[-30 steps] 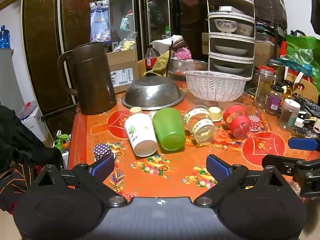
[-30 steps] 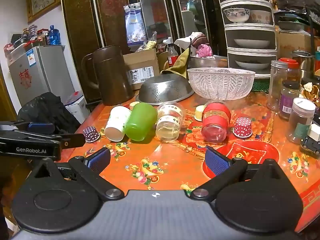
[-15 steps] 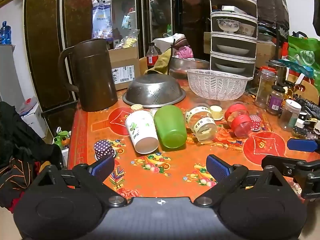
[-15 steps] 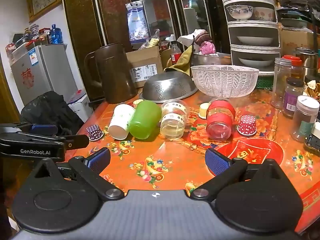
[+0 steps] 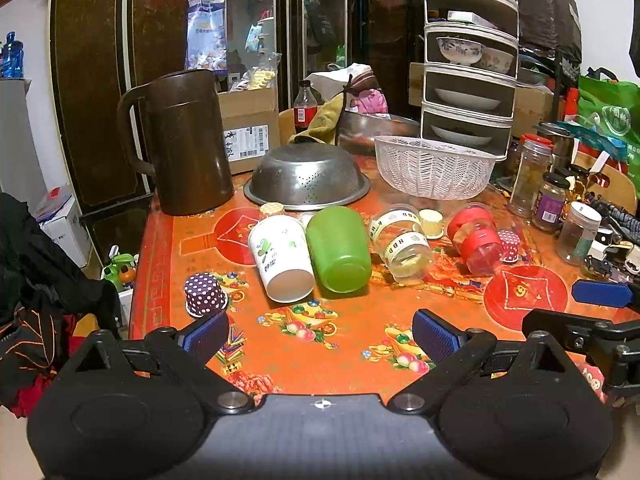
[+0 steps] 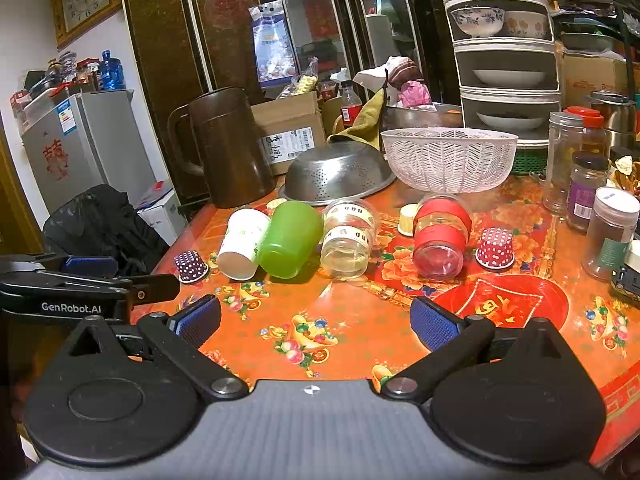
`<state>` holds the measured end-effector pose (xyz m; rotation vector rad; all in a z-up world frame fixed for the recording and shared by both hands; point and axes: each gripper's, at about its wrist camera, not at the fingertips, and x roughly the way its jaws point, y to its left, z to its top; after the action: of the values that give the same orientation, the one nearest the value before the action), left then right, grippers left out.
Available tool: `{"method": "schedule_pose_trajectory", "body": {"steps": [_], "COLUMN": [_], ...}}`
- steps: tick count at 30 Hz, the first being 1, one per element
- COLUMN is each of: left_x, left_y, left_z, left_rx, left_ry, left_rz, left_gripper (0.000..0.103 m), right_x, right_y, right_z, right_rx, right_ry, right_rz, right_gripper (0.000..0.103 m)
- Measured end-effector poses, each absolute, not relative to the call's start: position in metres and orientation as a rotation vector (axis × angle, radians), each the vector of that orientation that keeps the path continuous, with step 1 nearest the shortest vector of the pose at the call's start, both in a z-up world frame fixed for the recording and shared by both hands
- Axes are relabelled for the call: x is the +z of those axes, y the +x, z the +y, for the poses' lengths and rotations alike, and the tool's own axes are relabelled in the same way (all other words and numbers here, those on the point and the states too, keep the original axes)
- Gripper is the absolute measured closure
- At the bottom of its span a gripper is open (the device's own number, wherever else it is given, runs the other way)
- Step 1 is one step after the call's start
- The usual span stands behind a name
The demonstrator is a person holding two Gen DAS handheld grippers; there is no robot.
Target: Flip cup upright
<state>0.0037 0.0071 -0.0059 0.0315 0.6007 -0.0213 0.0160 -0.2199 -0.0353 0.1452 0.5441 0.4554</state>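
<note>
Several cups lie on their sides in a row on the orange table point(image 5: 352, 344): a white paper cup point(image 5: 280, 258), a green plastic cup point(image 5: 339, 249), a clear cup with yellow bands point(image 5: 402, 248) and a clear cup with red bands point(image 5: 476, 244). The same row shows in the right wrist view: white point(image 6: 242, 243), green point(image 6: 290, 238), yellow-banded point(image 6: 349, 242), red-banded point(image 6: 440, 236). My left gripper point(image 5: 320, 334) is open and empty, short of the white and green cups. My right gripper point(image 6: 314, 322) is open and empty, short of the row.
A brown pitcher point(image 5: 186, 142), an upturned steel colander point(image 5: 307, 178) and a white basket point(image 5: 434, 166) stand behind the cups. Small dotted paper cups point(image 5: 205, 294) point(image 6: 495, 247) sit upside down nearby. Jars point(image 6: 610, 232) crowd the right side. The table edge is at left.
Both grippers have drifted slightly forward toward the row of cups. The cups have not moved, and both grippers stay open.
</note>
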Motion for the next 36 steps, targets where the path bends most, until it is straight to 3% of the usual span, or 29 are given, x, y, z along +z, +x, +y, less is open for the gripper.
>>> {"method": "schedule_pose_trajectory", "body": {"steps": [36], "left_x": [-0.0040], "left_y": [0.0059], "left_z": [0.0009], "left_rx": [-0.015], "left_ry": [0.027], "left_rz": [0.601], "left_gripper": [0.004], "right_x": [-0.0319], "right_y": [0.0155], "right_z": [-0.2237], "right_rx": [0.459], "right_ry": [0.144], "right_rz": [0.540], "right_gripper": [0.001]}}
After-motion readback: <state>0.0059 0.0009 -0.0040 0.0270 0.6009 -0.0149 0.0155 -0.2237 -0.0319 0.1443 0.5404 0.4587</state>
